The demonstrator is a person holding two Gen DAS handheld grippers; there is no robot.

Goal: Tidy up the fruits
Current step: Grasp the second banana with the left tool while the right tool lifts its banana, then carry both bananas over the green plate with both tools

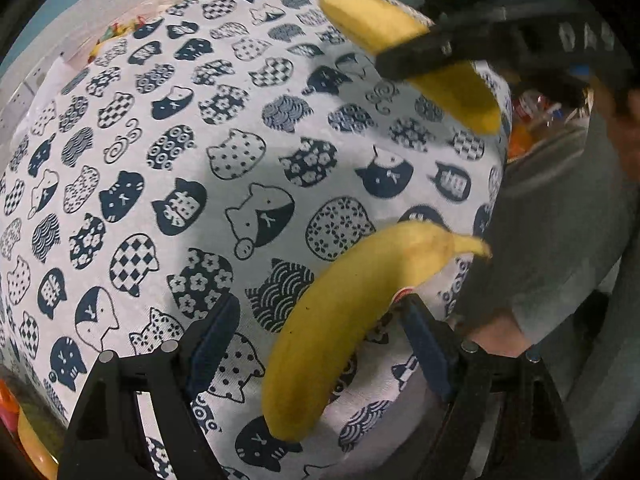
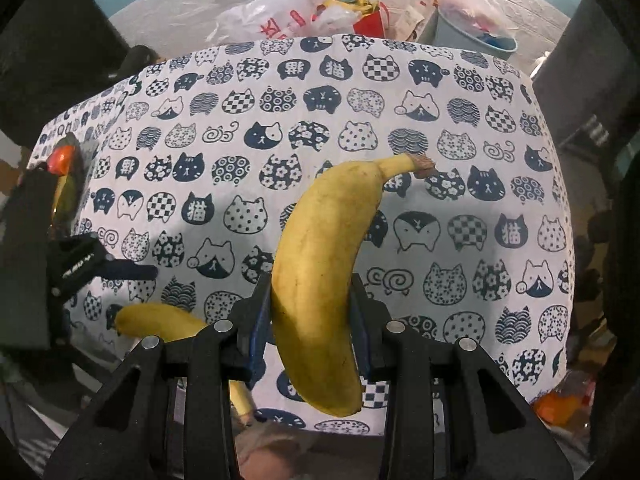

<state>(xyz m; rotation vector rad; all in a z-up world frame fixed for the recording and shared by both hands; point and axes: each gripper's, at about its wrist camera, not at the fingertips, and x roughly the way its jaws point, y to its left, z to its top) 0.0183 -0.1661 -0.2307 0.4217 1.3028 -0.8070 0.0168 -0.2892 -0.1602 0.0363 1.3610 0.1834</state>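
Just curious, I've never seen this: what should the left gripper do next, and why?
Probably close the left gripper on the banana: it lies on the cloth between open jaws, while the right gripper already grips the other banana.

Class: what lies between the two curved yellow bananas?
Only bare blue-and-white cat-print tablecloth lies between the near curved yellow banana and the far yellow banana, as the left wrist view shows.
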